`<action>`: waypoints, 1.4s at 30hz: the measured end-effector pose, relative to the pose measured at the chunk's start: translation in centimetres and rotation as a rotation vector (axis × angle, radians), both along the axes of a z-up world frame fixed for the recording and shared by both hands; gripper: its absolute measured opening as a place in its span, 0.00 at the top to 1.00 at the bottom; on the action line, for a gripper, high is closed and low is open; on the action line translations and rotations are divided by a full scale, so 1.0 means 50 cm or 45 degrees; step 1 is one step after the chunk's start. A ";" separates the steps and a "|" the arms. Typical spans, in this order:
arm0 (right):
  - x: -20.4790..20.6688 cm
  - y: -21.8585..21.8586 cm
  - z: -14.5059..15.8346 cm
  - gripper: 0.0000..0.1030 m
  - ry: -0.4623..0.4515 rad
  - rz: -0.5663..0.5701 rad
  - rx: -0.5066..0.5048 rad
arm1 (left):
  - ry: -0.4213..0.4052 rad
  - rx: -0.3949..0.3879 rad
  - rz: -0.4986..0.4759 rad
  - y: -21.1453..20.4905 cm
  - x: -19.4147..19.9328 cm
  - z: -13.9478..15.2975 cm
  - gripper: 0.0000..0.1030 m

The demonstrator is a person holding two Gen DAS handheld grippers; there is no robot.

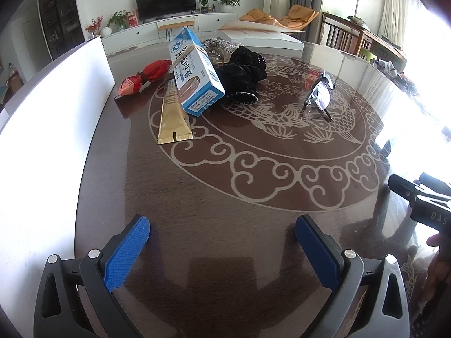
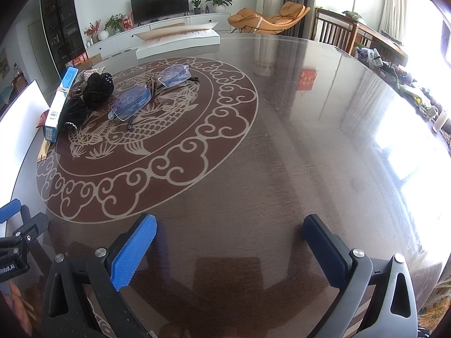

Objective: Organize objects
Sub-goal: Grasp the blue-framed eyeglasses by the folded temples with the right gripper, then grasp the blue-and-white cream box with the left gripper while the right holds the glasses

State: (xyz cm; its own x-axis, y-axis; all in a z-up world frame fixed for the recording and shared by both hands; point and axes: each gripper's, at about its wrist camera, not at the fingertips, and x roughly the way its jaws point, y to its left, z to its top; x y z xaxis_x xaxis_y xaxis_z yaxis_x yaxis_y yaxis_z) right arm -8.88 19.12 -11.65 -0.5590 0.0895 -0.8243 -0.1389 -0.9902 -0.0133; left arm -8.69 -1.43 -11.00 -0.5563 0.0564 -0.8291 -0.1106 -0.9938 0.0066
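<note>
1. Your left gripper (image 1: 222, 231) hovers low over the near part of the round dark-brown wooden table (image 1: 214, 197), its 2 blue ribbed pads spread wide with nothing between them.
2. Your right gripper (image 2: 229, 232) sits the same way over the bare near part of the table: pads far apart, nothing held.
3. The things to sort lie in a cluster on the far left of the table's pale carved fish-and-cloud medallion (image 1: 265, 152).
4. A blue-and-white cardboard box with printed characters (image 1: 194, 71) lies tilted, its near end down on the table and its far end raised, resting across the other items.
5. A long flat gold tube (image 1: 173, 115) lies partly under that box, crimped end toward you.
6. A red cloth pouch tied with cord (image 1: 143, 77) lies left of the box, close to a white upright panel (image 1: 53, 129) at the table's left edge.
7. A black fuzzy hair accessory with white-beaded trim (image 1: 243, 74) touches the box's right side.
8. Rimless clear-lens glasses with dark arms (image 2: 146, 97) rest on the medallion, right of the black item and apart from it.
9. A large flat white box (image 2: 177, 39) lies at the table's far edge.
10. In the left wrist view, the right gripper's dark body shows at the right edge.
</note>
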 end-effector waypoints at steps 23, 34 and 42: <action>-0.171 -0.096 0.022 0.76 0.024 0.172 -0.138 | 0.003 0.000 0.006 0.001 -0.001 -0.003 0.00; 0.014 -0.062 0.011 0.36 0.078 0.188 0.009 | -0.057 0.024 0.023 -0.003 -0.026 0.001 0.00; 0.010 -0.052 0.009 0.28 0.070 0.165 0.011 | 0.084 0.273 0.377 -0.081 -0.235 0.096 0.00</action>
State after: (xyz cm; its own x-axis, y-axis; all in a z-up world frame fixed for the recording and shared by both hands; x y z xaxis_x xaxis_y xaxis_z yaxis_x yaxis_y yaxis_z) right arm -8.36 16.50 -11.18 -0.6105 0.0208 -0.7917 -0.0110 -0.9998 -0.0178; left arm -20.42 -5.49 -6.19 -0.6262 0.0534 -0.7778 0.1758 -0.9623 -0.2076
